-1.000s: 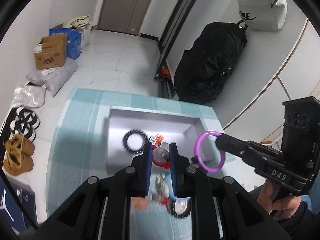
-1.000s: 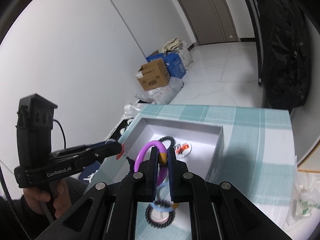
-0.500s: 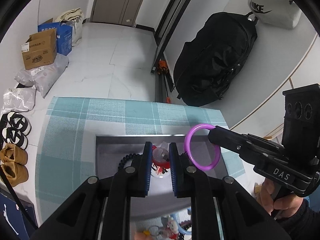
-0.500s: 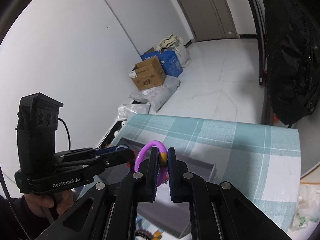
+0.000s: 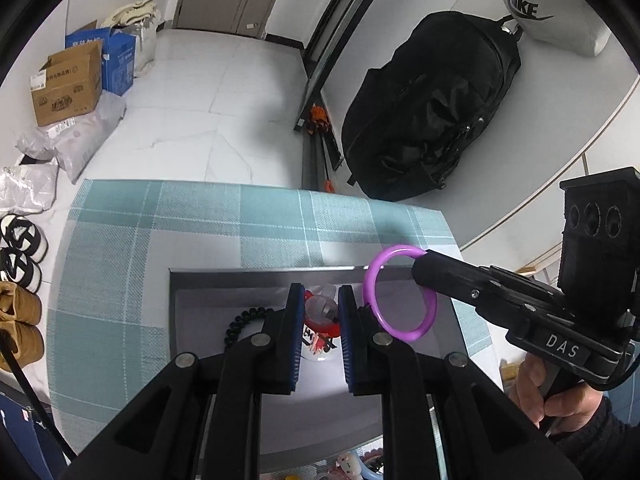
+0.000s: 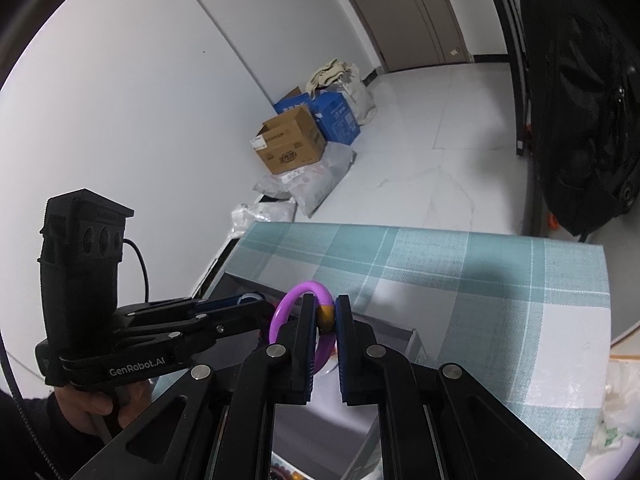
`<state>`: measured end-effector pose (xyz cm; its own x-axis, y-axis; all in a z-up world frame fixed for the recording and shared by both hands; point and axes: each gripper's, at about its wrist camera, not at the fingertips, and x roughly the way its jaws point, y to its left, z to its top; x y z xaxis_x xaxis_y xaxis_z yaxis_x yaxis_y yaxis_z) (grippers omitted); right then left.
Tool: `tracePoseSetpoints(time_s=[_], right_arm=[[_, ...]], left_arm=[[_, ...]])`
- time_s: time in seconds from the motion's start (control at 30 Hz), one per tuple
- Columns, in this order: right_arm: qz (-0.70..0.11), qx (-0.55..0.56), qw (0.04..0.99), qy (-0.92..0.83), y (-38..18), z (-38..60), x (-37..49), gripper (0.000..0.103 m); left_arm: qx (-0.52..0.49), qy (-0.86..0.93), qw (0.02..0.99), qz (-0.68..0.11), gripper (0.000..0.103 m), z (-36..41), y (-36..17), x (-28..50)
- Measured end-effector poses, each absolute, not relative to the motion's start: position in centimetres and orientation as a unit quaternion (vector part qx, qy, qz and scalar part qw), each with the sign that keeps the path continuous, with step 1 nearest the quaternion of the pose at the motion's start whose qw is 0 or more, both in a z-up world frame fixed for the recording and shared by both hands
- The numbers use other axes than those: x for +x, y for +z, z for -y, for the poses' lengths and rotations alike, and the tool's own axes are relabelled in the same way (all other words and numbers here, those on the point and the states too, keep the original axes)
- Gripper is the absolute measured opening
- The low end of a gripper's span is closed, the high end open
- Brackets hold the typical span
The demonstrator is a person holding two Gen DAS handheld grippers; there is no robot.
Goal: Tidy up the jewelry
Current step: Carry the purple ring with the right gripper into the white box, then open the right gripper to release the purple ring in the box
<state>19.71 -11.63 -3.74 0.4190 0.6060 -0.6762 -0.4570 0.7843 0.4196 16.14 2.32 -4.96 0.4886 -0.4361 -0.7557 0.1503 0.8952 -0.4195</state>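
Both tongs are loaded and poised over the grey tray (image 5: pixel 256 276), which sits on the teal checked tabletop (image 5: pixel 168 216).

Left tongs (image 5: pixel 319 312): pressed together on a small clear-and-red trinket (image 5: pixel 320 307); what kind of piece it is cannot be told.

Right tongs (image 6: pixel 322 316): pinching the purple bangle (image 6: pixel 298 292) at its gold bead (image 6: pixel 325 316). In the left wrist view the bangle hangs at 3 o'clock of the left tongs, over the tray's far right part.

A black beaded bracelet (image 5: pixel 242 322) lies in the tray at 9 o'clock of the left tongs.

Step in hand, judged: carry and deposit into the tray.

Next move calls for lowering each piece near the tray floor, clear of the bracelet, then spreading the tongs so nothing bounces out or tangles.
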Motion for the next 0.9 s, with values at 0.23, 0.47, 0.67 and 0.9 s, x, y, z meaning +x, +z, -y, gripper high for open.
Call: tracePoseSetpoints(time_s=[0.23, 0.47, 0.67, 0.9], right_arm=[[-0.436, 0.067, 0.839, 0.317, -3.8, 11.0, 19.2, 0.011], [-0.421, 0.054, 0.844, 0.326, -3.3, 11.0, 18.3, 0.032], [-0.405, 0.063, 0.853, 0.322, -2.8, 11.5, 17.6, 0.041], [-0.379, 0.08, 0.867, 0.314, -1.7, 12.5, 16.3, 0.05]], left_arm=[[-0.173, -0.174, 0.843, -0.479, 0.012, -2.7, -5.4, 16.3], [-0.207, -0.182, 0.841, -0.466, 0.032, -4.0, -5.0, 16.2], [-0.205, -0.183, 0.853, -0.444, 0.042, -4.2, -4.1, 15.3], [-0.174, -0.159, 0.875, -0.422, 0.044, -4.5, -3.1, 13.5]])
